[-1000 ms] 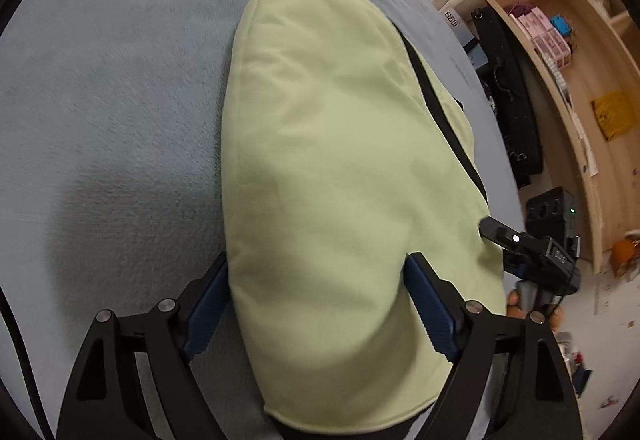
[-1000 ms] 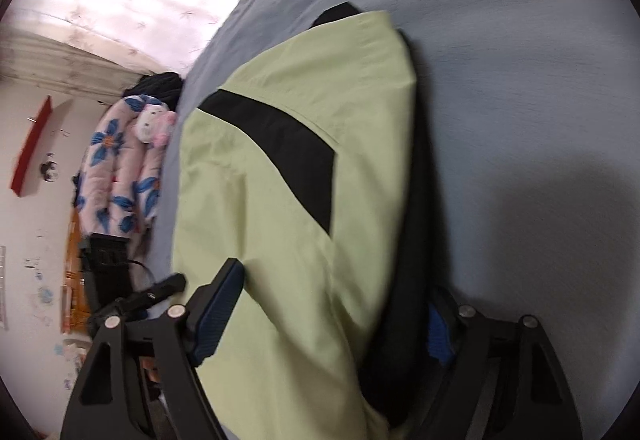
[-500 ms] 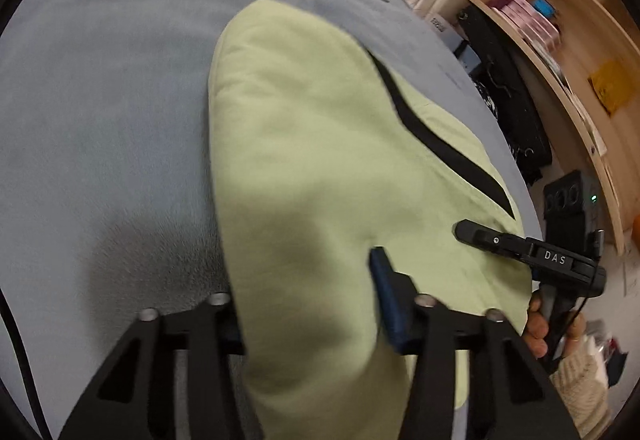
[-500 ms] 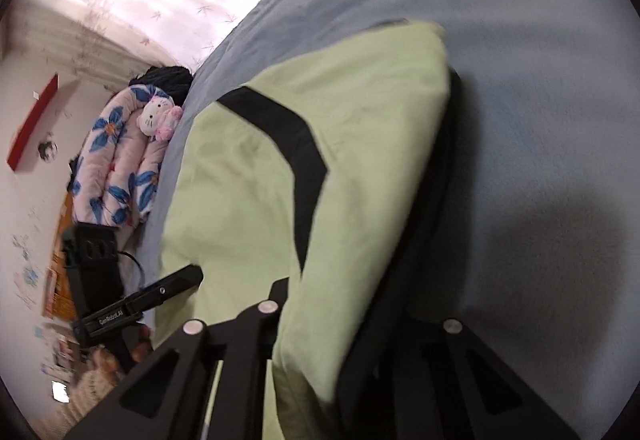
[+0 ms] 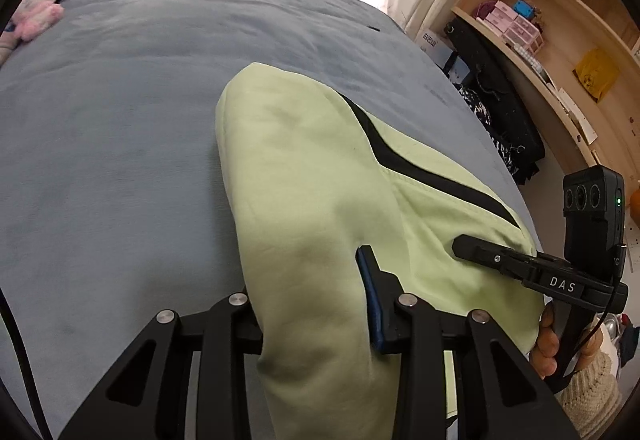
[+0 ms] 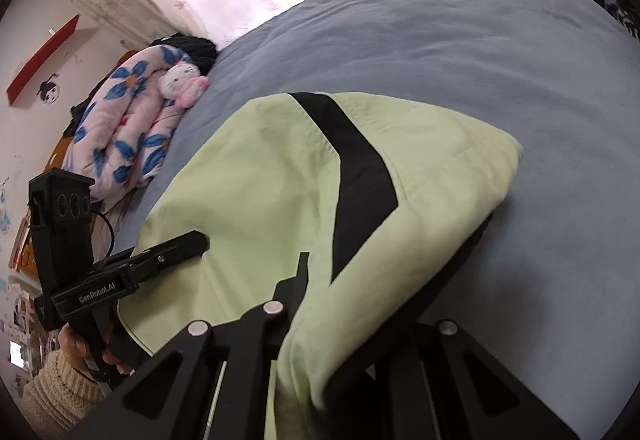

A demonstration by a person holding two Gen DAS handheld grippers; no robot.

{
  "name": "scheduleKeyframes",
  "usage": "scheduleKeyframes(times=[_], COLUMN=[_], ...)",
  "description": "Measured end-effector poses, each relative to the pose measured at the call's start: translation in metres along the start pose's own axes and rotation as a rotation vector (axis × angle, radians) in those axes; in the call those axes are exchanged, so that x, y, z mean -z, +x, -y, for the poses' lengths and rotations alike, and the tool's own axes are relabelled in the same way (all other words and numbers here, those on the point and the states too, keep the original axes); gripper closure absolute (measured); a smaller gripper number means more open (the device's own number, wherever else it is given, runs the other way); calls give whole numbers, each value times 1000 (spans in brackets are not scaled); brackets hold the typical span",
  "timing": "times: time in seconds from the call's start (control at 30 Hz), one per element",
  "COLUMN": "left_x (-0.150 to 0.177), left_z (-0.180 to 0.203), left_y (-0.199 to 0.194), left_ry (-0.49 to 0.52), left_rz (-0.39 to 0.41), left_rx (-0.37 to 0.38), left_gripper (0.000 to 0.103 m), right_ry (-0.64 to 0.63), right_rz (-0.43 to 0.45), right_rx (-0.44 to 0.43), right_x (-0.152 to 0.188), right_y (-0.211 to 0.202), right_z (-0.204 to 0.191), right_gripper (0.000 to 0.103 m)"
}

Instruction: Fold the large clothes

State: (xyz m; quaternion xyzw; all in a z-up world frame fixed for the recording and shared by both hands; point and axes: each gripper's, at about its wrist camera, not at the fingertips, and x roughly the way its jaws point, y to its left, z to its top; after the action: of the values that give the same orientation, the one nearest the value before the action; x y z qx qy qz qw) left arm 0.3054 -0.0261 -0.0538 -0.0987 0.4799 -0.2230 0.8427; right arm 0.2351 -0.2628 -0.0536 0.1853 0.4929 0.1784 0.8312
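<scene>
Pale green garment (image 5: 320, 175) gripped at its near edge by both grippers, over the grey-blue fleecy bedcover (image 5: 120, 119).
Left gripper (image 5: 308, 304), jaws just closed further, is clamped on a thick soft bunch; right gripper (image 6: 344, 304) is pinched nearly shut on matte fabric with a black angular stripe (image 6: 352, 175) and dark lining.

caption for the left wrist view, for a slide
Left gripper pinching the light green garment over a grey-blue bed.

"DAS" stood on the right gripper (image 5: 472, 246) at lower right; "GenRobot.AI" stood on the left gripper (image 6: 192, 240) at lower left.
</scene>
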Motion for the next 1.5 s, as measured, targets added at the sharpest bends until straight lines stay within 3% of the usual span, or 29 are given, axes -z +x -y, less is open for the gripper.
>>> scheduleKeyframes(times=[0.13,0.3,0.5,0.67,0.8,0.87,0.9,0.93,0.97,1.03,1.13,1.2,1.27,1.3,1.37,1.43,1.5], left_x=[-1,-34,-96,-157,-178,-176,-168,-158,-145,-131,-124,-123,-121,-120,-115,-108,-100], left_z=[-38,-94,-175,-253,-317,-351,-366,-380,-391,-404,-413,-407,-386,-378,-348,-327,-311], left_y=[-54,-111,-132,-94,-47,-10,9,28,39,33,16,0,-20,-26,-39,-43,-34], left_ry=[-2,10,30,63,53,9,-24,-47,-54,-83,-141,-131,-84,-66,-33,-27,-39], left_rz=[29,91,130,139,122,89,57,23,36,115,134,148,174,184,211,225,211], left_rx=[-23,-83,-141,-158,-188,-207,-220,-241,-260,-208,-190,-270,-370,-388,-409,-390,-403], left_gripper=[70,70,70,69,68,66,60,43,37,33,32,34,48,56,58,59,59], right_ry=[-44,-98,-126,-141,-113,-95,-86,-73,-62,-52,-63,-101,-154,-188,-249,-272,-307], right_rz=[10,52,86,132,137,97,50,25,15,14,-3,26,90,121,145,130,89], right_rx=[-41,-96,-122,-120,-115,-82,-53,-20,-7,-63,-44,22,72,88,100,75,78], right_x=[-9,-45,-113,-164,-184,-185,-181,-175,-169,-161,-156,-154,-151,-147,-137,-127,-113], right_y=[8,35,103,178,250,295,318,330,336,333,309,284,262,251,238,240,256], right_z=[-57,-126,-187,-204,-186,-168,-158,-149,-141,-126,-122,-132,-150,-161,-187,-209,-228], right_gripper=[94,94,94,94,94,93,89,85,71,65,58,58,58,58,58,61,77])
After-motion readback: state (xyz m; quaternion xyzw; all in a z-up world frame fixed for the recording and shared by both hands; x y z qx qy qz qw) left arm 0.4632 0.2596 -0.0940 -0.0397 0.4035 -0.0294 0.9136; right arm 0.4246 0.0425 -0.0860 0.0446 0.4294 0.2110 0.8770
